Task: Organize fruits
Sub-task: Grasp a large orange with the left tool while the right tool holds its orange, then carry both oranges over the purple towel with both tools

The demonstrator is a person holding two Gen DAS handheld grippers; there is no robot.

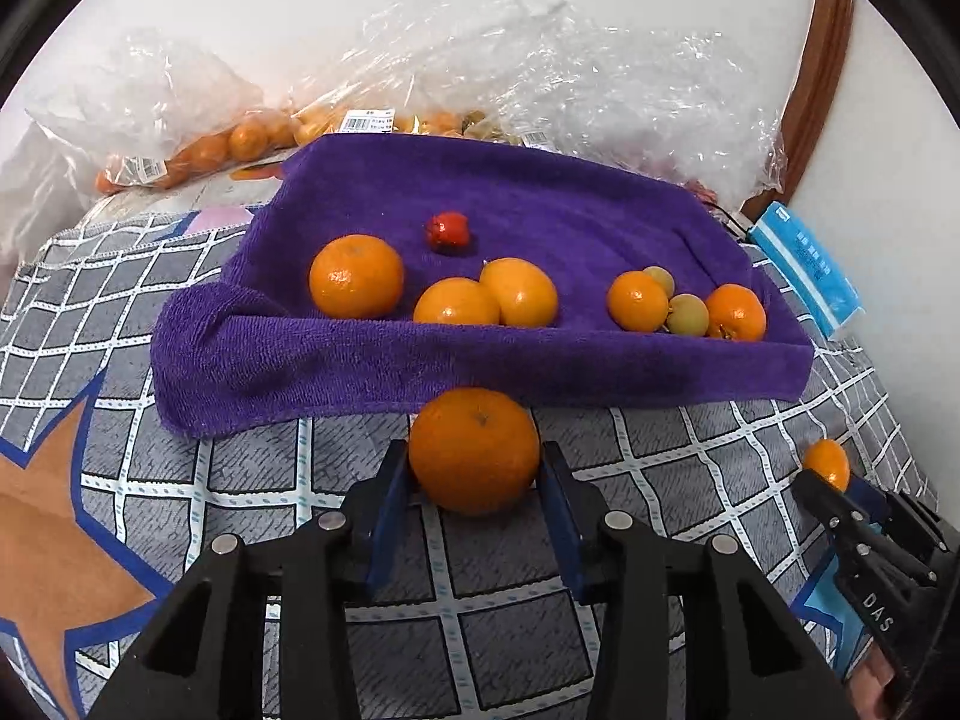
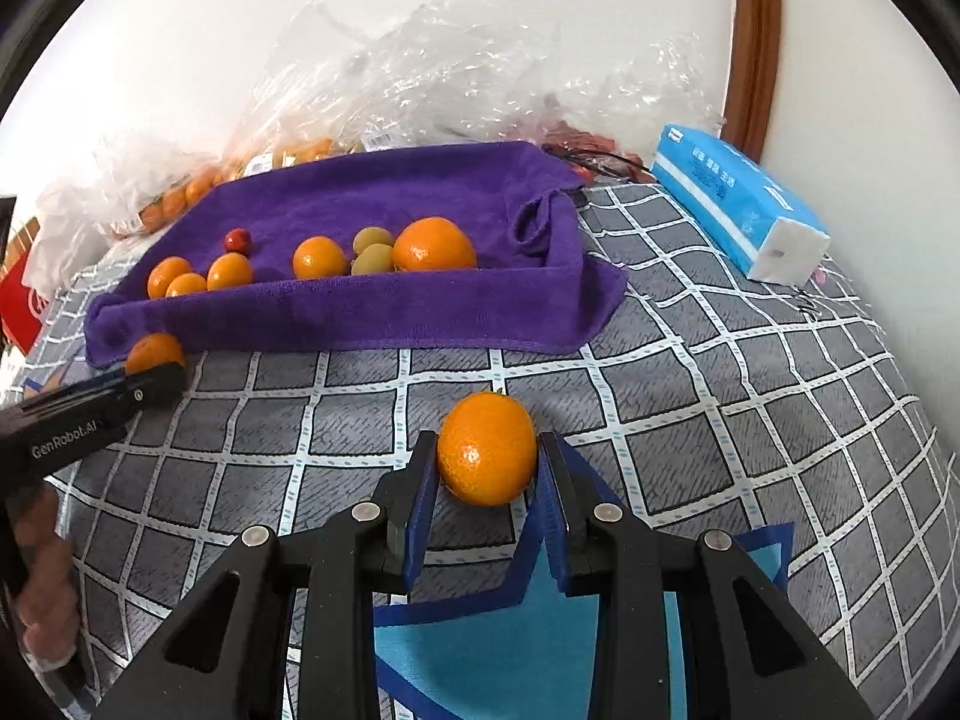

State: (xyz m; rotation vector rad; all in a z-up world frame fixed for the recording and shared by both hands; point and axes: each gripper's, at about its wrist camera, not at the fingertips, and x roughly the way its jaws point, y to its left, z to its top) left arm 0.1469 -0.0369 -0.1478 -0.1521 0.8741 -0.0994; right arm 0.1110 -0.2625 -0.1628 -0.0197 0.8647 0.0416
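Note:
My left gripper (image 1: 475, 468) is shut on a large orange (image 1: 474, 450), held just in front of a purple towel (image 1: 420, 354) shaped like a tray. My right gripper (image 2: 486, 459) is shut on a smaller orange (image 2: 486, 449) over the checked cloth. On the towel lie several oranges (image 1: 356, 276), a small red fruit (image 1: 447, 231) and two small green fruits (image 1: 687, 314). The right gripper's orange also shows at the right edge of the left wrist view (image 1: 827, 463). The left gripper shows at the left of the right wrist view (image 2: 144, 381).
Clear plastic bags (image 1: 528, 60) with more oranges (image 1: 204, 150) lie behind the towel against the wall. A blue tissue pack (image 2: 738, 198) lies at the right. A grey checked cloth (image 2: 690, 372) with star patterns covers the surface. A brown wooden frame (image 2: 753, 42) runs up the wall.

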